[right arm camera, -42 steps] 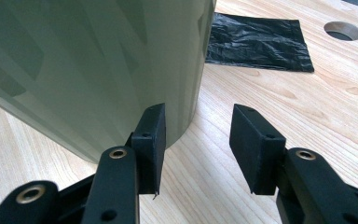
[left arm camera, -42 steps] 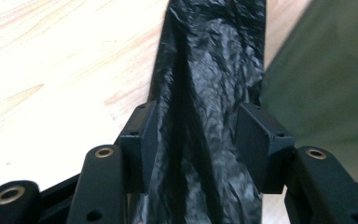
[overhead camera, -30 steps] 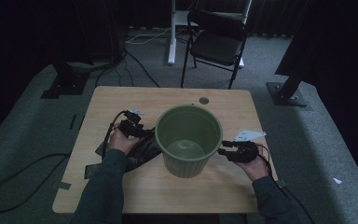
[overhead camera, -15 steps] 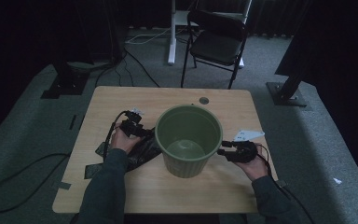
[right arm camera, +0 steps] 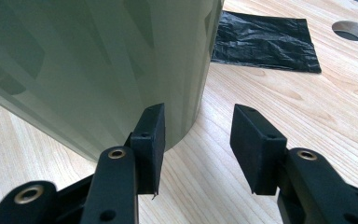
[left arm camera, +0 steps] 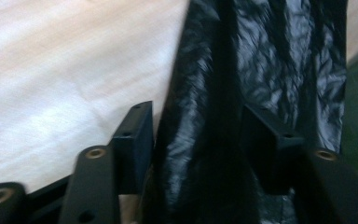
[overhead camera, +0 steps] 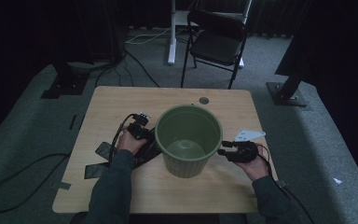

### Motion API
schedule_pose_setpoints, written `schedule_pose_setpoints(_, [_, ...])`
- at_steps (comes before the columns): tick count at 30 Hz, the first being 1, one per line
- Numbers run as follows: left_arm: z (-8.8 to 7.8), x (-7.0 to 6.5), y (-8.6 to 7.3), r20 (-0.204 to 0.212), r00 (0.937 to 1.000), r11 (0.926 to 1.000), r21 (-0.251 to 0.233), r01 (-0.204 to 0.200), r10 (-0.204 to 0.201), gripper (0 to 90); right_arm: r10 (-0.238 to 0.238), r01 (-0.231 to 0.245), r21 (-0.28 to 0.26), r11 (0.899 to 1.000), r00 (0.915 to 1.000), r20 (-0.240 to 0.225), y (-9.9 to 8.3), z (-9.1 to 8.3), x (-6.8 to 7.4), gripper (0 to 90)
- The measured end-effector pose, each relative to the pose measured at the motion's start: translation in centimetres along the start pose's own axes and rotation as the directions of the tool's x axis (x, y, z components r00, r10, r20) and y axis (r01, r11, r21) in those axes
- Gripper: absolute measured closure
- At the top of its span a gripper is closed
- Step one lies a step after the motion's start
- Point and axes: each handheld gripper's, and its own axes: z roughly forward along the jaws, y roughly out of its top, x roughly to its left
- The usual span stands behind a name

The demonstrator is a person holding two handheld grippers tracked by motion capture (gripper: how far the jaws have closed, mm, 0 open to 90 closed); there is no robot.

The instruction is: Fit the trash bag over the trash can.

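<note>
Reaching with my left gripper for the black bin bag lying flat on the surface beside the green bin; its jaws have just been closing, the film between them but not yet pinched. I judge the next move needs a firm pinch, then a lift. My right gripper rests with jaws spread beside the bin, which looks empty.

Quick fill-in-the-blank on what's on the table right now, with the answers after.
1. The green bin stands upright on the wooden ____.
2. The left gripper has its open jaws around a black plastic ____.
3. The right gripper is open beside the bin's ____, holding nothing.
4. Behind the table stands a black folding ____.

Missing words: table; bag; wall; chair
</note>
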Motion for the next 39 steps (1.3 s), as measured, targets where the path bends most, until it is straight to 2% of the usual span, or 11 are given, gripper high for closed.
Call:
schedule_pose_setpoints(4, [-0.3,-0.5,-0.3,-0.024,0.9992,0.9993,0.022,-0.031,0.032,56.7,0.0,0.0,-0.001,1.0,1.0,0.003,0.0,-0.1,0.0,54.6])
schedule_pose_setpoints(8, [-0.6,-0.9,-1.1,-0.051,0.9964,0.9975,0.025,-0.066,0.068,58.3,0.001,-0.001,-0.005,1.0,1.0,0.005,0.0,-0.2,0.1,54.6])
schedule_pose_setpoints(12, [-0.8,-1.3,-1.5,-0.089,0.9909,0.9947,0.03,-0.098,0.101,60.5,0.0,0.0,-0.001,1.0,1.0,0.006,-0.1,-0.2,0.1,54.6])
schedule_pose_setpoints(13, [-0.9,-1.4,-1.6,-0.104,0.9877,0.9928,0.036,-0.114,0.117,66.5,-0.003,0.003,0.002,1.0,1.0,0.006,-0.1,-0.1,0.2,54.6])
schedule_pose_setpoints(14, [-1.0,-1.5,-1.7,-0.099,0.9878,0.9925,0.036,-0.117,0.12,66.5,-0.003,0.003,0.002,1.0,1.0,0.006,-0.1,-0.1,0.2,54.6])
schedule_pose_setpoints(15, [-1.0,-1.5,-1.9,-0.089,0.9887,0.9925,0.03,-0.118,0.12,78.8,-0.004,0.004,0.003,1.0,1.0,0.005,-0.1,-0.1,0.2,54.6])
schedule_pose_setpoints(16, [-1.1,-1.6,-2.2,-0.079,0.9892,0.9924,0.016,-0.122,0.123,78.8,-0.004,0.004,0.003,1.0,1.0,0.005,-0.1,-0.1,0.2,54.6])
schedule_pose_setpoints(18, [-1.2,-1.7,-2.7,-0.066,0.9908,0.9929,-0.004,-0.119,0.119,86.9,-0.001,0.001,0.001,1.0,1.0,0.006,-0.1,-0.2,0.2,54.6])
schedule_pose_setpoints(22, [-1.8,-1.7,-3.2,-0.058,0.9907,0.9922,-0.011,-0.124,0.123,88.8,0.006,-0.006,0.003,1.0,1.0,0.006,-0.3,-0.2,0.0,54.6])
schedule_pose_setpoints(28, [-5.2,-1.2,-3.0,-0.036,0.9931,0.9894,-0.09,-0.114,0.112,88.0,0.001,-0.001,0.008,1.0,1.0,0.006,-0.3,-0.1,0.0,54.6])
schedule_pose_setpoints(39, [-10.4,-0.7,-2.4,-0.007,0.9907,0.9723,-0.191,-0.135,0.136,86.4,-0.001,0.001,0.006,1.0,1.0,0.004,-0.3,-0.2,0.1,54.6])
